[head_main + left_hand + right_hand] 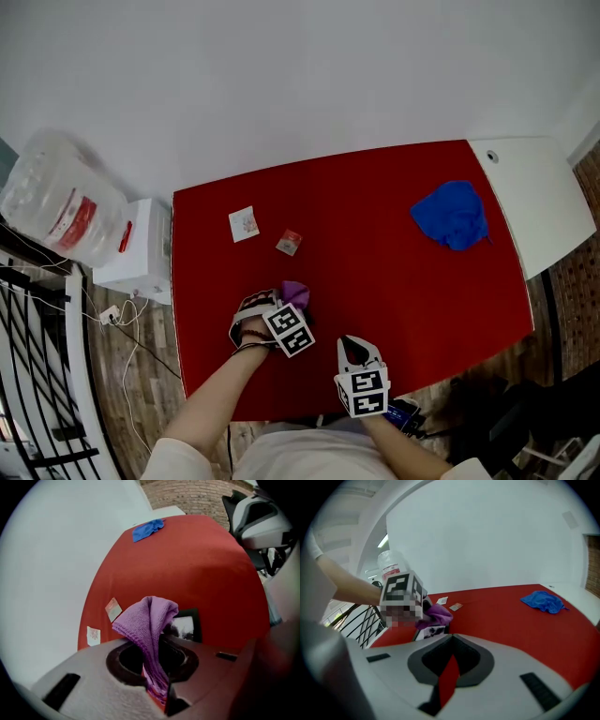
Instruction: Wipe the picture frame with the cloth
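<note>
A purple cloth sticks up out of my left gripper, which is shut on it. Just past the cloth lies a small black picture frame with a black-and-white photo, flat on the red table. From the head view the left gripper sits near the table's front left with the purple cloth at its tip, and the frame is hidden under them. My right gripper hovers to the right of it, shut and holding nothing. In the right gripper view, the purple cloth rests over the frame.
A blue cloth lies at the table's far right. Two small cards lie behind the left gripper. A white side surface adjoins the table's right end. A water bottle, a white box and a railing stand to the left.
</note>
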{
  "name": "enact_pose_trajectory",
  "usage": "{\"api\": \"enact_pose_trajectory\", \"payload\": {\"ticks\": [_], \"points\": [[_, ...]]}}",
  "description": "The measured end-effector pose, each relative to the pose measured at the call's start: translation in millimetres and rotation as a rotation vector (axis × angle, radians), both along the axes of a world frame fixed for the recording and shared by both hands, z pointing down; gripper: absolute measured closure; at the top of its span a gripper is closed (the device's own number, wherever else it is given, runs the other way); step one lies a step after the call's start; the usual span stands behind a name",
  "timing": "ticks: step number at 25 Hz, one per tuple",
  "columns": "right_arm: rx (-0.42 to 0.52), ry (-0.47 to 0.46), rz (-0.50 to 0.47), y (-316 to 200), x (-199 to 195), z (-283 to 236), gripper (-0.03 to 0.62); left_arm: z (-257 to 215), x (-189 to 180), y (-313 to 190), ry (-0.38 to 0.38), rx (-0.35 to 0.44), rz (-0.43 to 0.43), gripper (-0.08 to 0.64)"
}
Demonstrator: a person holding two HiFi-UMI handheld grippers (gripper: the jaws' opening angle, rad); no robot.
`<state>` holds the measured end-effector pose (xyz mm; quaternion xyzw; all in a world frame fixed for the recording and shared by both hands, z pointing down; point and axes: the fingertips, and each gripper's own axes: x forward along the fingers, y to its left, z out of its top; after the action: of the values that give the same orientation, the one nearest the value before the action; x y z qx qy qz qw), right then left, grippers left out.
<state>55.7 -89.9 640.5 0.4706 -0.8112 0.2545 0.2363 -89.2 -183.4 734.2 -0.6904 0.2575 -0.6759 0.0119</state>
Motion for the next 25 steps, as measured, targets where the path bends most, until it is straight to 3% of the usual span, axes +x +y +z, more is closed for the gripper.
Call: {"api": "enact_pose_trajectory", "payload": {"ticks": [8,20,23,25], "points": [[-0.015,0.013,0.02,5,20,5,0.588,20,2,-18,-0.066,-0.018,0.01,0.506],[-0.005,0.008,-0.01,-7,13,6,0.588,17,42,68,-0.133,-0.008,0.296,0.506],[-0.009,0.014,-0.017,-6,11,8,0.588,14,40,64,-0.112,0.021,0.266,0.506],[-0.008,0.016,-0.023,-5,9,7,0.588,9,34,56,-0.045,0.04,0.173,0.506]]}}
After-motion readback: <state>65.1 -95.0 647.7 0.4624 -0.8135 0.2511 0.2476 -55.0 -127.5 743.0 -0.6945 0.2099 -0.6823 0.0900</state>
